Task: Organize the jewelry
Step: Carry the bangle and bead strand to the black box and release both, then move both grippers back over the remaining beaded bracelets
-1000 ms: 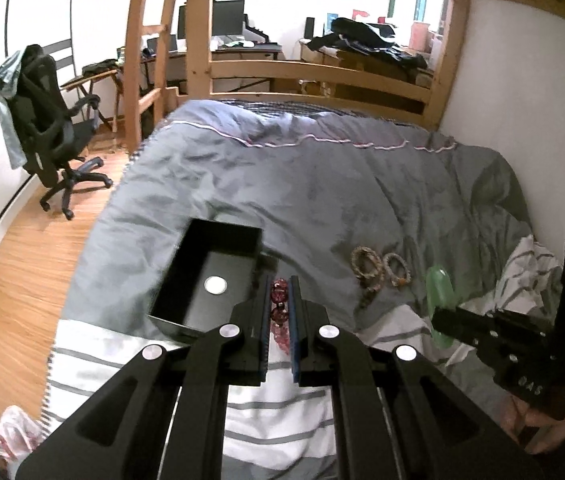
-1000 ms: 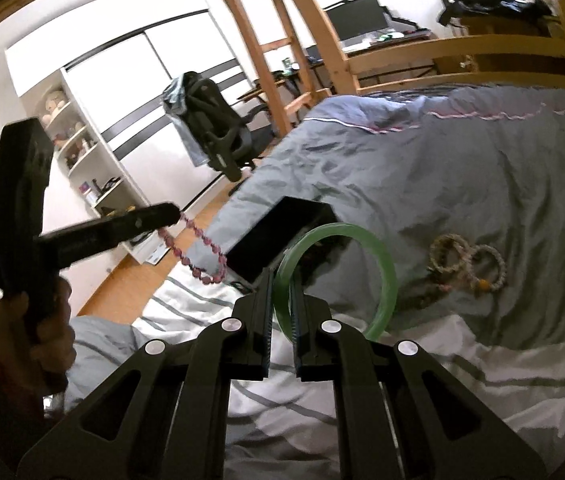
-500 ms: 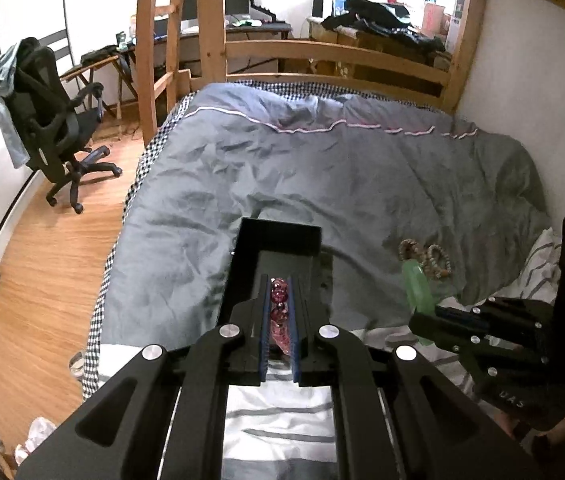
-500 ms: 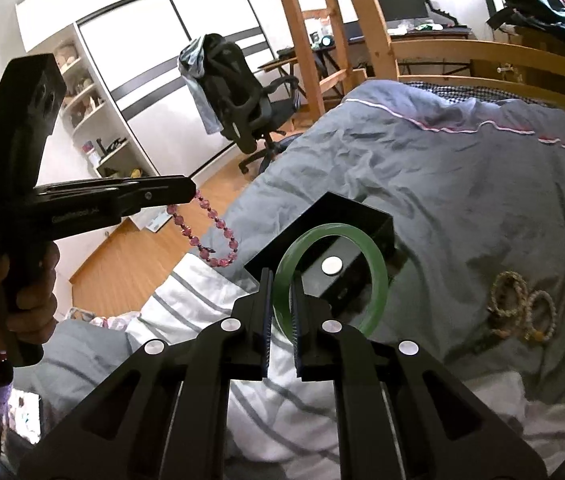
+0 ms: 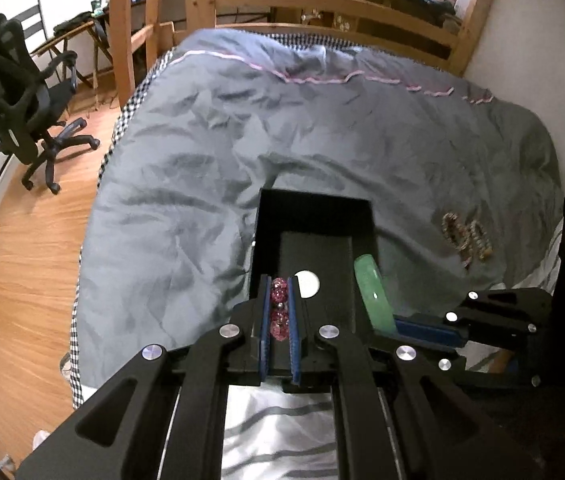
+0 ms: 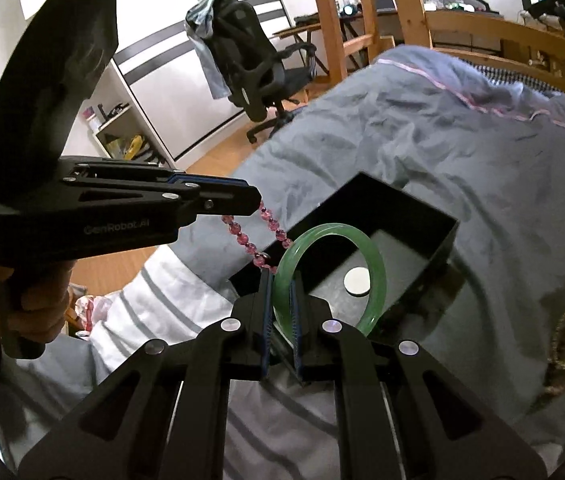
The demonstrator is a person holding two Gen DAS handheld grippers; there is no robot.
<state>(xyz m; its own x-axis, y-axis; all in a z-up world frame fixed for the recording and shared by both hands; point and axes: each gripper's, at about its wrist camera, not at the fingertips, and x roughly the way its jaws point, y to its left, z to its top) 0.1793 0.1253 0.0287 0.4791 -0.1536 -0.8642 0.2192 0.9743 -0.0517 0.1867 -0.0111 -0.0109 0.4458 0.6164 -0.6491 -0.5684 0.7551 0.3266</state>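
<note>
Both grippers have closed in over the open black rectangular box (image 5: 314, 216) on the grey duvet (image 5: 202, 152). L gripper (image 5: 279, 308) pinches the pink beaded bracelet (image 5: 278, 312); R gripper (image 6: 282, 312) clamps the green jade bangle (image 6: 376, 280), both above the box's near edge. Step: dropping off. Next, prob: lower, then release inside. Beige beaded bracelets (image 5: 464, 236) wait far right.
</note>
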